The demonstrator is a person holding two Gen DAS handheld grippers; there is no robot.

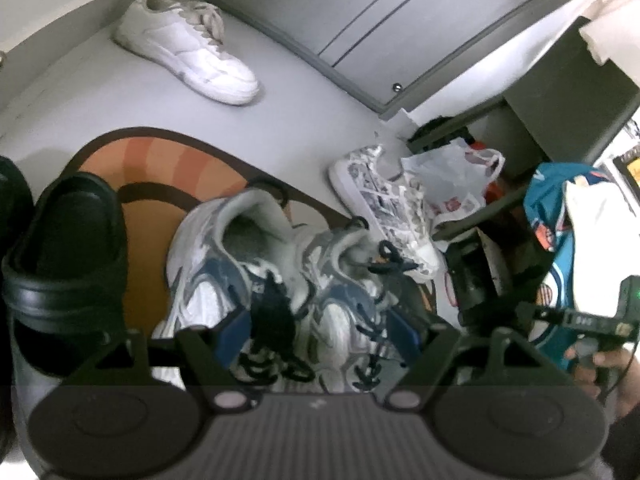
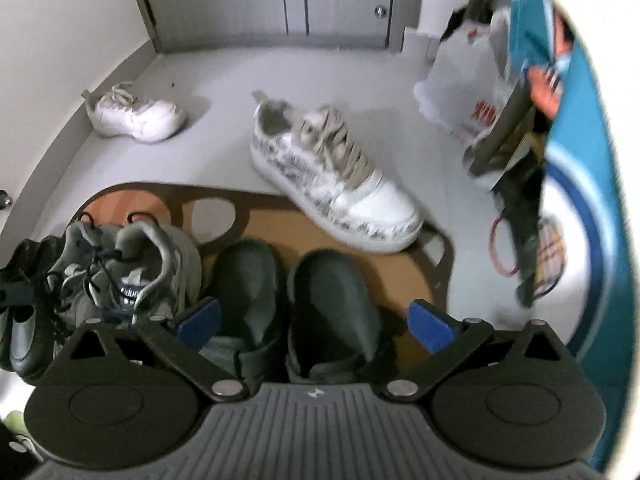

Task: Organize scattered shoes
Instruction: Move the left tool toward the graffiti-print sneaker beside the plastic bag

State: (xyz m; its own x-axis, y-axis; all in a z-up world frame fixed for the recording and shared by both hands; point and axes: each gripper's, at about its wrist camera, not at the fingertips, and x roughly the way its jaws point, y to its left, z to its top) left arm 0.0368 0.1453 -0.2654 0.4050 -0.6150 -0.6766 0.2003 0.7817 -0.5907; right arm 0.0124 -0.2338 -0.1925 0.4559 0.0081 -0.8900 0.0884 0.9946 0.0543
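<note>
Grey flooring is being shared by a brown mat and two stray shoes. Nothing is being gripped: right gripper and left gripper are gaping. The patterned sneaker is lying ahead-right of the right gripper, toe pointing right; the white sneaker is lying far left.

Open grey floor seen between white sneaker by left wall and patterned sneaker; passage free there up to closed door. Mat crowded at near side: grey-blue sneaker pair, black clogs set close together. Bare mat strip left beside right clog. Right side blocked by plastic bag, dark shelf frame, teal bag.
</note>
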